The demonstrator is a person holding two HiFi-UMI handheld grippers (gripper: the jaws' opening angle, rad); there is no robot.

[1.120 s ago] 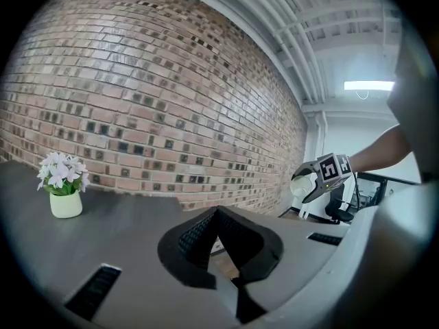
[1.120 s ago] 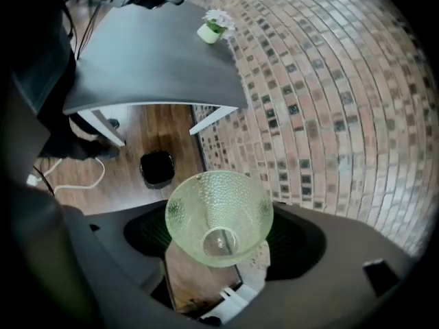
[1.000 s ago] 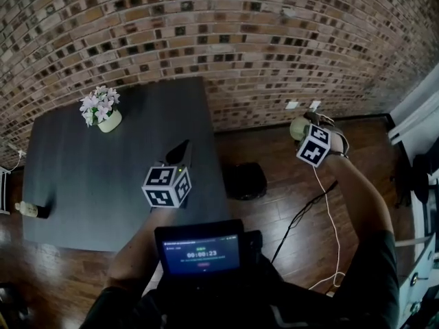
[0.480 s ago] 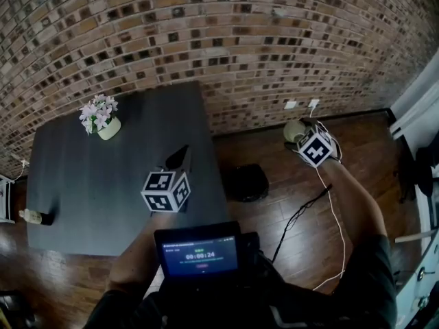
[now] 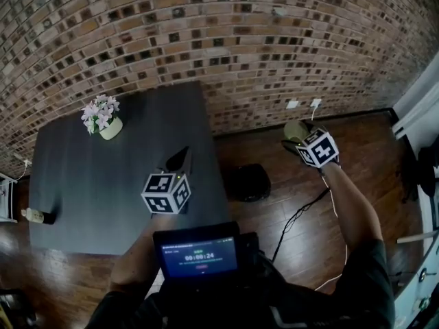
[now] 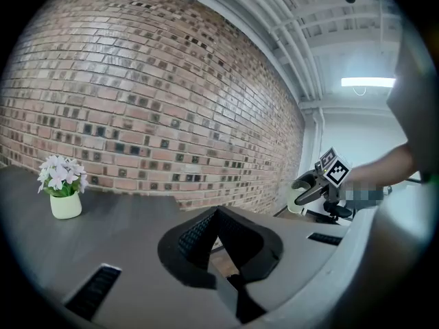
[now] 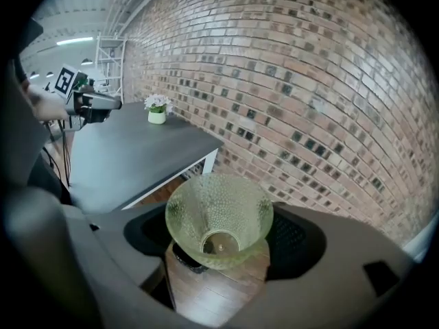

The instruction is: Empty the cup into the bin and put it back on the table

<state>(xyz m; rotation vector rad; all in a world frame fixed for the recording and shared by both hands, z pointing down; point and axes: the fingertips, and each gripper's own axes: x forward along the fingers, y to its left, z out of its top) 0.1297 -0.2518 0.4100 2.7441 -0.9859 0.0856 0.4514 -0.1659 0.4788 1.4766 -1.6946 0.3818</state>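
My right gripper is clamped on the cup. The jaws stand wide because the glass is wide, with the pads pressing on its sides. The mouth faces back at me and the base points away toward the brick wall, so I'm looking straight down the inside. There's a small glint at the bottom, and I can't tell whether anything is left in there. Gripping it round the body like this should let me tip it with a turn of the wrist.

Going outward, the cup is up in the air over the wooden floor, well right of the table and close to the wall. The bin sits on the floor just beside the table's right edge, between the table and my right arm. The cup isn't over it, so I reckon the pour needs a swing left and nearer first.

My left gripper is closed on nothing, tips together. It hovers over the near right part of the table, parked where it won't get in the way. The flower pot stands at the far left, well apart from all this, which leaves plenty of bare tabletop for setting the cup back down.
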